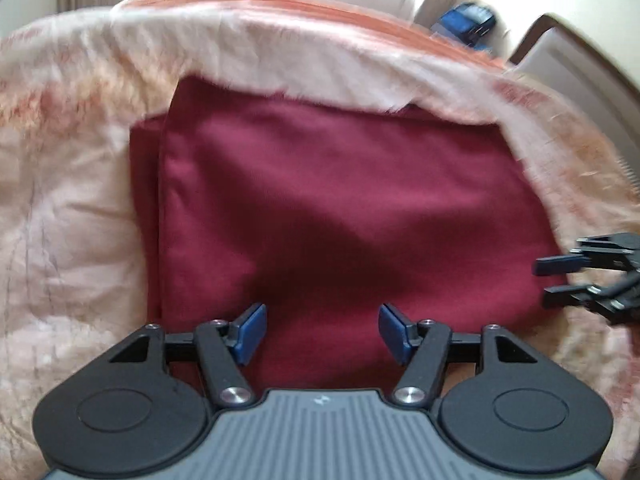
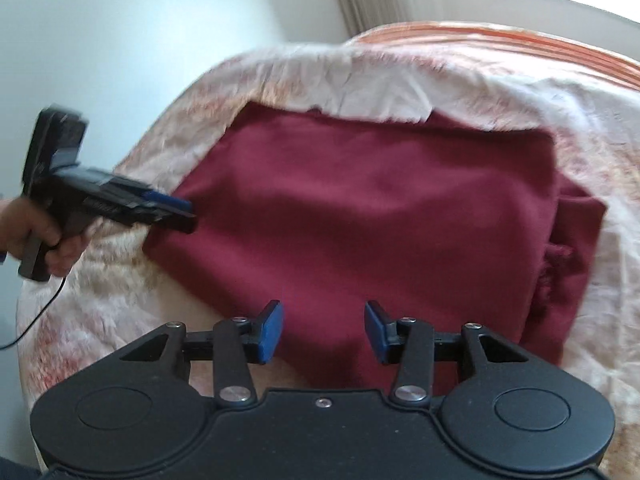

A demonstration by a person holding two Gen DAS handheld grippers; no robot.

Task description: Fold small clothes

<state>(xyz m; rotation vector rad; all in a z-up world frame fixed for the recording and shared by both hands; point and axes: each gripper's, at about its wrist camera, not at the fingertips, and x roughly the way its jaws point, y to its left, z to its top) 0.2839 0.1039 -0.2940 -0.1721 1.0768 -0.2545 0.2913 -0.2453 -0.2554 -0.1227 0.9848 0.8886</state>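
While both pairs of fingers (image 1: 322,334) (image 2: 324,332) stand spread, the folded maroon garment (image 1: 340,208) lies beneath, ungripped.

No readable text, number or brand name is to be found in either view. One small pale emblem (image 1: 320,400), shaped like two angular marks, is embossed on the ribbed grey housing (image 1: 320,436) at the bottom of the left wrist view; no letters can be made out in it. Some faint pale marking is seen on the side of the black handheld gripper body (image 2: 100,204) in the right wrist view, but it is too blurred to be read.
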